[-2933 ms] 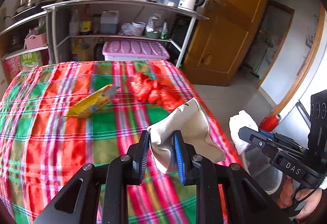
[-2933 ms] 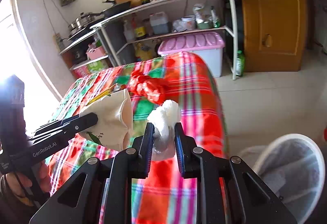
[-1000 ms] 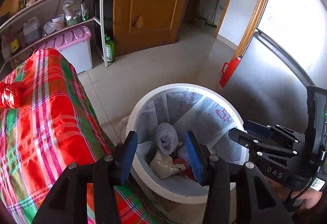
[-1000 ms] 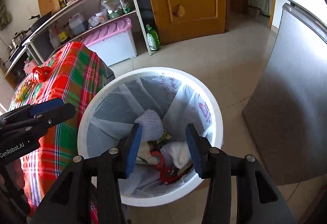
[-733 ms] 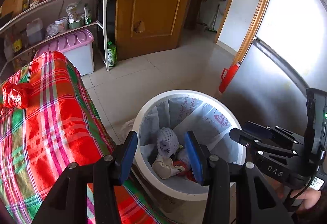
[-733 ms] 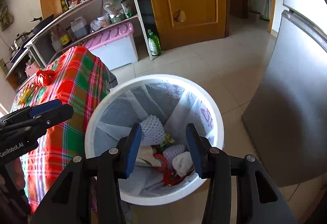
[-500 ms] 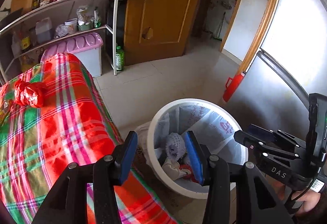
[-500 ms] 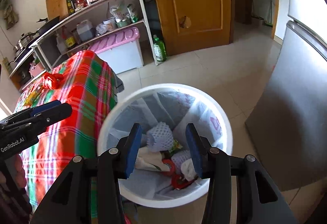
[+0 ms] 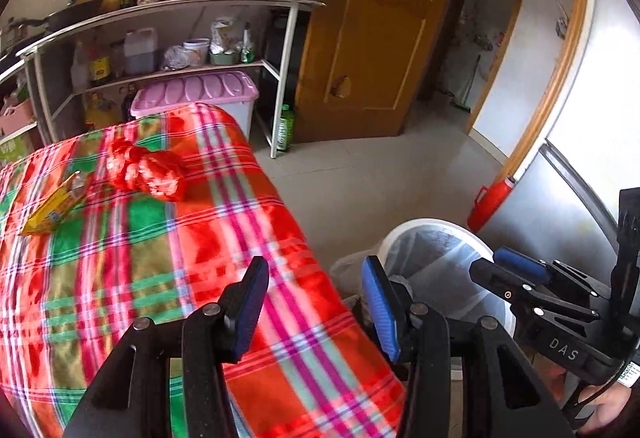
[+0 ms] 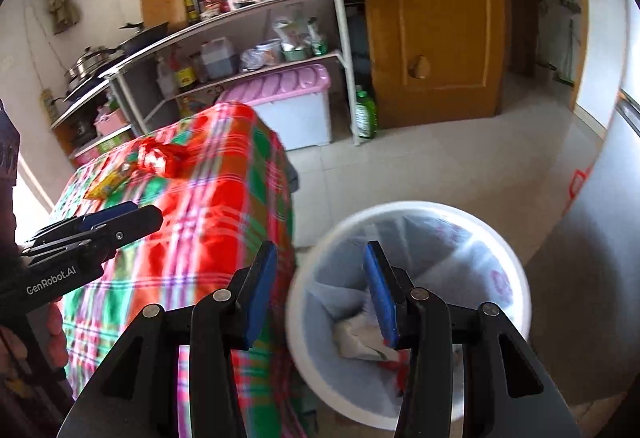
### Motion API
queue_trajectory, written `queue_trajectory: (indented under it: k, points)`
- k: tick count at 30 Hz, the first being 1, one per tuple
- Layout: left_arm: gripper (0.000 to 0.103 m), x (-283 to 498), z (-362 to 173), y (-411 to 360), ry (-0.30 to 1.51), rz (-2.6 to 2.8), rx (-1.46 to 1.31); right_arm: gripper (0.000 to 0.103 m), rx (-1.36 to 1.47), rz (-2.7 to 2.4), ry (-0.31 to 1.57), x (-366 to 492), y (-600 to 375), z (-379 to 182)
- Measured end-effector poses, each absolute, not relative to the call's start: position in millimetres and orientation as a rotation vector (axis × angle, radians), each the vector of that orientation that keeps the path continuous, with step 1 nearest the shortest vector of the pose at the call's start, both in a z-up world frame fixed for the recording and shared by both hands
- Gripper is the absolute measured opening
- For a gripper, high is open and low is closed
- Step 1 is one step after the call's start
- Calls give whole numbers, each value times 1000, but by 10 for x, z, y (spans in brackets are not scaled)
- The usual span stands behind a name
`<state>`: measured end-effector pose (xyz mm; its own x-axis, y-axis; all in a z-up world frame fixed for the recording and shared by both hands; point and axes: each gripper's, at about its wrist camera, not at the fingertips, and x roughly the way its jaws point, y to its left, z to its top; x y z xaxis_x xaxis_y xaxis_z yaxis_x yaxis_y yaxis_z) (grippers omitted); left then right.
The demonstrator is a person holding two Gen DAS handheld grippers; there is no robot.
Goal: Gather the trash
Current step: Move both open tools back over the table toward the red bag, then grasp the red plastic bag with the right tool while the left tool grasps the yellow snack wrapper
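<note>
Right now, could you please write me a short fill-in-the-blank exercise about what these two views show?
1. The red plastic bag lies on the ____ tablecloth.
2. Both the left gripper and right gripper hold ____.
3. The white bin stands on the ____.
4. The snack packet beside the bag is ____.

Missing words: plaid; nothing; floor; yellow

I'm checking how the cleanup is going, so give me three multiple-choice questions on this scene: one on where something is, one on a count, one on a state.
1. Where does the red bag lie?
A. on the plaid table
B. in the bin
C. on the floor

2. How many pieces of trash lie on the table?
A. none
B. two
C. five

3. How are the left gripper and right gripper?
A. both open and empty
B. both shut on trash
C. one holds a bag

Answers: A, it rests on the cloth; B, the red bag and yellow packet; A, nothing between either pair of fingers.
</note>
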<state>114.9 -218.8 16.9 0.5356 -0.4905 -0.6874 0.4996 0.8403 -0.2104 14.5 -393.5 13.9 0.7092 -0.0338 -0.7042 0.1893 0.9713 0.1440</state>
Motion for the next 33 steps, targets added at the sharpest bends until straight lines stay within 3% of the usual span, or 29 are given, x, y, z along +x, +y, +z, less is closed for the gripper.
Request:
queue_trajectory:
  k: [23,27,33]
  points:
    - [49,1840,176,-734,795,-358,-74,46,112,109,783,1226,-2801,159]
    - [58,2048,162,-451,794,-312,-87,47,87,145,797,1506,-2632,126]
    - [58,2362,50,-110,809,-257,-75,53,30,202,807,1912,-2418,67]
